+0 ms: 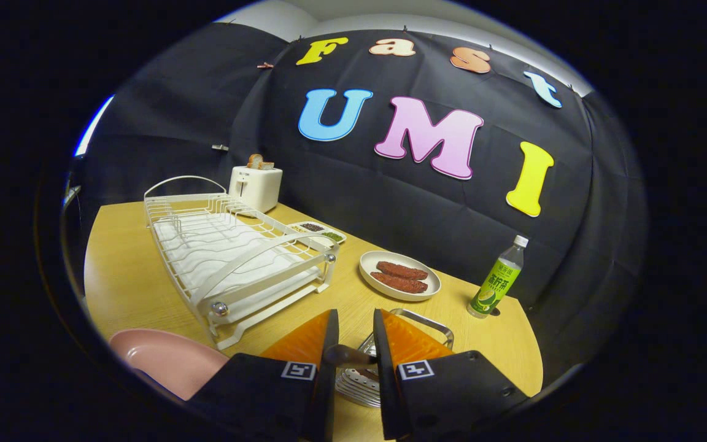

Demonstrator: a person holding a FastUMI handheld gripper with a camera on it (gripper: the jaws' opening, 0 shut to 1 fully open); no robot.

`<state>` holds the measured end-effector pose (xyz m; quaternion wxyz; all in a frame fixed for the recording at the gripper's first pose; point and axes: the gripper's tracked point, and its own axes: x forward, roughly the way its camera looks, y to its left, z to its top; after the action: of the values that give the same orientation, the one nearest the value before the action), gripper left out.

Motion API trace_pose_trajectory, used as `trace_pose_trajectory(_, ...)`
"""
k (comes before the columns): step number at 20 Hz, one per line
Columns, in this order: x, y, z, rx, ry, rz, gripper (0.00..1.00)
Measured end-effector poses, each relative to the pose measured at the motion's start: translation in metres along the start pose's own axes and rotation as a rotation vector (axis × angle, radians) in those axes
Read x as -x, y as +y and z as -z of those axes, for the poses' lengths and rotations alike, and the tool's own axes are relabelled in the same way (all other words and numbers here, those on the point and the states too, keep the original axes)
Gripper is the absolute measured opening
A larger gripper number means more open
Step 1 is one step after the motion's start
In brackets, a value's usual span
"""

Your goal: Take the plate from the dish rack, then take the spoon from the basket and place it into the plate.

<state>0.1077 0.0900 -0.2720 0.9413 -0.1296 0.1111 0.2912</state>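
My gripper (355,316) hangs low over the metal basket (433,323) at the near edge of the wooden table. Its two fingers stand close together and press on the dark handle of the spoon (344,355), which lies crosswise between them. The spoon's bowl end is hidden among the fingers and the basket's wires. The pink plate (169,362) lies flat on the table to the left of the fingers, in front of the white dish rack (231,258). The rack's slots hold nothing.
Beyond the basket sits a white oval dish (399,275) with two brown sausages. A green bottle (498,279) stands to the right near the table's edge. A white toaster (256,186) with bread and a small seasoning tray (320,231) stand behind the rack.
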Motion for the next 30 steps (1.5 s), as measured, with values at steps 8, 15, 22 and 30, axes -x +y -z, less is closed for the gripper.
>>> trace_pose_trajectory(8, 0.001, -0.023, -0.019, -0.069, 0.029, -0.003, 0.19)
trace_pose_trajectory(15, 0.004, -0.049, -0.046, -0.192, 0.073, -0.002, 0.16)
trace_pose_trajectory(22, 0.024, -0.074, -0.110, -0.189, 0.028, 0.020, 0.16)
trace_pose_trajectory(30, 0.078, -0.036, -0.163, -0.267, -0.017, -0.016, 0.16)
